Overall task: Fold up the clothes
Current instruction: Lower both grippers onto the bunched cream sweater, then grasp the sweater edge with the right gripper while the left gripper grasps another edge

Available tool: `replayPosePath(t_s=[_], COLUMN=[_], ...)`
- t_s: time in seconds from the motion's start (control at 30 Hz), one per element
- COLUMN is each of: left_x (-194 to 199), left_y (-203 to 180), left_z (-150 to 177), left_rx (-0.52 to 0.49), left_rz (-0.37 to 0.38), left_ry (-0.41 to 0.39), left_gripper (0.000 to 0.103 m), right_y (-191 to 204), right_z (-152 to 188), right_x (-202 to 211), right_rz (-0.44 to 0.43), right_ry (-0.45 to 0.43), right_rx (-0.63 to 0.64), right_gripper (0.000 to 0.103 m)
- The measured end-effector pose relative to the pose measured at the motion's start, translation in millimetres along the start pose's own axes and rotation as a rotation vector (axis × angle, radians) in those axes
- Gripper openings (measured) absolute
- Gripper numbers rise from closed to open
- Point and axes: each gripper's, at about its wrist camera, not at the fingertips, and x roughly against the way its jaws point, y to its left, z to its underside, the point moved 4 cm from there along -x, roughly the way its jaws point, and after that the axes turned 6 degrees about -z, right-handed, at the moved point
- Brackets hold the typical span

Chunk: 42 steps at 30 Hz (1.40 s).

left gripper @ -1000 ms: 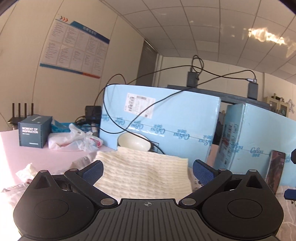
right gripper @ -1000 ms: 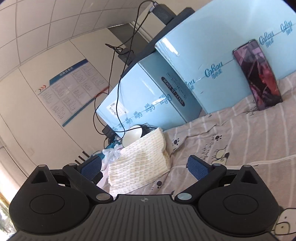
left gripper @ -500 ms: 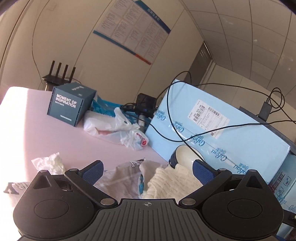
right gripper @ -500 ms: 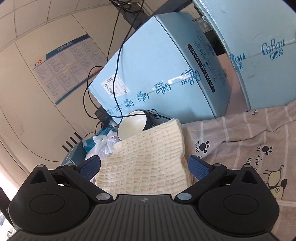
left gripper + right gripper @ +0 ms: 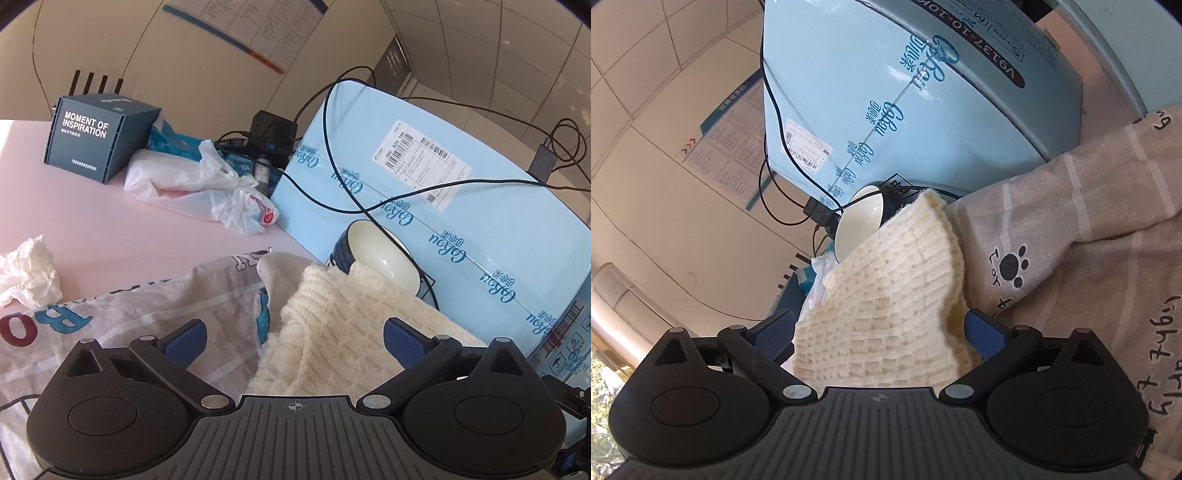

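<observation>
A folded cream knit sweater (image 5: 343,325) lies on a grey printed garment (image 5: 122,317) on the pink table. My left gripper (image 5: 293,338) is open, its blue pads (image 5: 184,341) wide apart above the sweater's near left edge and the grey cloth. In the right wrist view the same sweater (image 5: 890,295) fills the gap of my right gripper (image 5: 879,338), which is open with pads (image 5: 984,334) on either side of the sweater, not closed on it. A beige-grey garment with paw prints (image 5: 1071,240) lies to the sweater's right.
Light blue cartons (image 5: 443,206) stand close behind the sweater, with a white bowl (image 5: 380,254) leaning against them and black cables across. A plastic bag (image 5: 199,192), a dark box (image 5: 92,136) and a crumpled tissue (image 5: 27,273) sit on the table (image 5: 92,229) to the left.
Both grippers have dropped and tilted toward the sweater. The left view has swung left and down onto the table. The right gripper has closed in so the sweater now sits between its pads.
</observation>
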Motion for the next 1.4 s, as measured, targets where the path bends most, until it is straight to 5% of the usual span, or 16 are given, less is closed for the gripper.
replayPosePath(t_s=[0.17,0.33,0.5,0.57,0.63,0.73,1.0,1.13,1.4], left_x=[-7,-11,-13,-12,-8,-3,19,30,47], left_y=[-3,-18,-6,-3,-4,-6,-1,3,-31], left_z=[7,18,15,13,11,8,-3,-8,7], left_rx=[0.019,-0.040,0.009,0.016,0.001,-0.027,-0.023,0.002,-0.073], left_rz=[0.055,0.085,0.062,0.055,0.053,0.053,0.111,0.202,0.420], left_ry=[0.070,0.094,0.080,0.058,0.020,-0.036,-0.201,-0.275,-0.218], left_gripper=[0.102,0.101,0.080,0.068,0.048,0.039,0.033,0.032,0.031], right_y=[-15,-17,2,7,12,20,41,66,80], right_z=[-11,-11,1,3,4,6,12,21,31], right_x=[-18,-34,-46,-42,-38,-31,-13,2,73], right_rz=[0.066,-0.004,-0.060,-0.078,-0.096,-0.123,-0.195,-0.231,-0.157], right_ry=[0.013,0.082,0.150,0.136,0.123,0.103,0.049,0.019,-0.048], right_rx=[0.014,-0.019,0.019,0.030,0.042,0.059,0.106,0.145,0.164], right_gripper=[0.100,0.101,0.101,0.085,0.050,0.020,0.018,0.019,0.018])
